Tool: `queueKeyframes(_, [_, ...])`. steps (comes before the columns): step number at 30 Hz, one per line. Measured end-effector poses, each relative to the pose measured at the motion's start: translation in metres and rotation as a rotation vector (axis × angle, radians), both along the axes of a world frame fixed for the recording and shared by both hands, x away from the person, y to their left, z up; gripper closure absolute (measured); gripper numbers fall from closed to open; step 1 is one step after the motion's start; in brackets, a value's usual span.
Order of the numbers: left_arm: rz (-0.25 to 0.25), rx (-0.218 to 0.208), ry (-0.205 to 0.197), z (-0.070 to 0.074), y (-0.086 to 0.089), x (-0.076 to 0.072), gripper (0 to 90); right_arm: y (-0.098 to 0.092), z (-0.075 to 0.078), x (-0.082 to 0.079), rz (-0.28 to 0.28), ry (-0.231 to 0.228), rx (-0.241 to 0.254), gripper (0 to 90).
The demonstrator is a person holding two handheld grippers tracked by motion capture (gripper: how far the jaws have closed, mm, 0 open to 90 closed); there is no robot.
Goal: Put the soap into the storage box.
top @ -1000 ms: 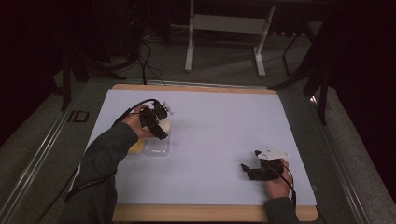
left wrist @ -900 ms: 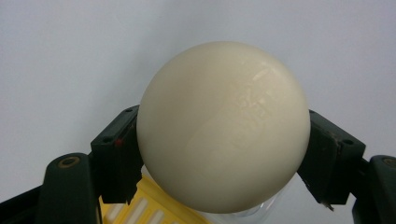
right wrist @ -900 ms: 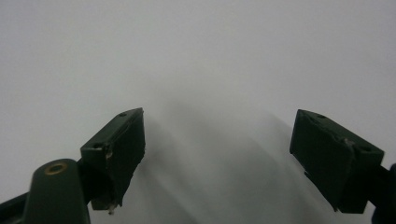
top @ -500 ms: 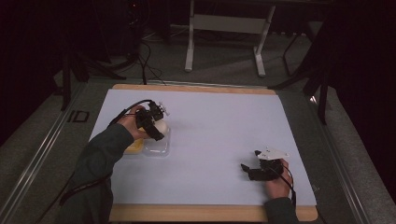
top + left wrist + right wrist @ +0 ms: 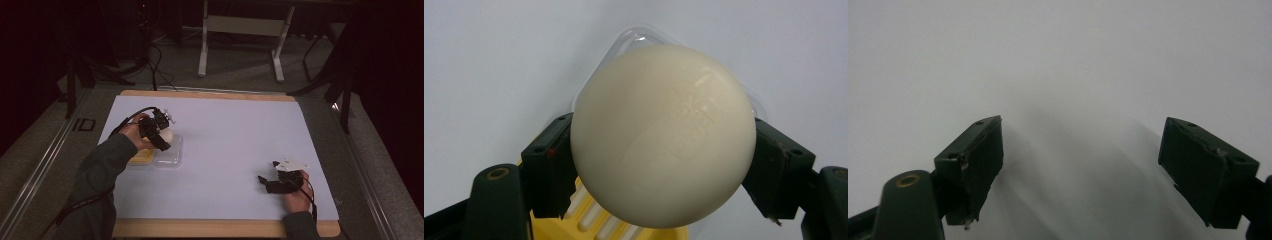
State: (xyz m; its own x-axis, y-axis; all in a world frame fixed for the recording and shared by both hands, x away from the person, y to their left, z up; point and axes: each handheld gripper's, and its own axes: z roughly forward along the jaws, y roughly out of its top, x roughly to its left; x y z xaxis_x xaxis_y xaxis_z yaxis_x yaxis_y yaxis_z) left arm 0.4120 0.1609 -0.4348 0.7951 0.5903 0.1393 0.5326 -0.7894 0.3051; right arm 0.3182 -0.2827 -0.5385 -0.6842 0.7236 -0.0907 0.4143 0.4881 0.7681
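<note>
My left gripper (image 5: 161, 131) was clamped on the egg (image 5: 663, 135), held over the clear tray (image 5: 168, 152). Right gripper (image 5: 272, 181) sat apart, empty. Risk, I judged: the smooth shell slipping or cracking under squeeze.

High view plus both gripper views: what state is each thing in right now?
Left claw: shut on the egg, one jaw on each side.
Egg: whole, held above the clear tray.
Clear tray: lying on the table, beside a yellow piece.
Right claw: open, holding nothing, low over the white table.
</note>
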Motion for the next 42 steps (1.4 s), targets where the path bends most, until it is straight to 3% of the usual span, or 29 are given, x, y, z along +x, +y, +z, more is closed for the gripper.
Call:
queueKeyframes(18, [0.019,-0.012,-0.006,0.001,0.022,-0.010,24.8,0.000,0.000,0.000,0.000,-0.001,-0.002,17.7])
queueKeyframes(42, [0.083,-0.009,0.011,-0.005,0.052,-0.017,24.8,0.000,0.000,0.000,-0.001,-0.003,-0.006,17.7])
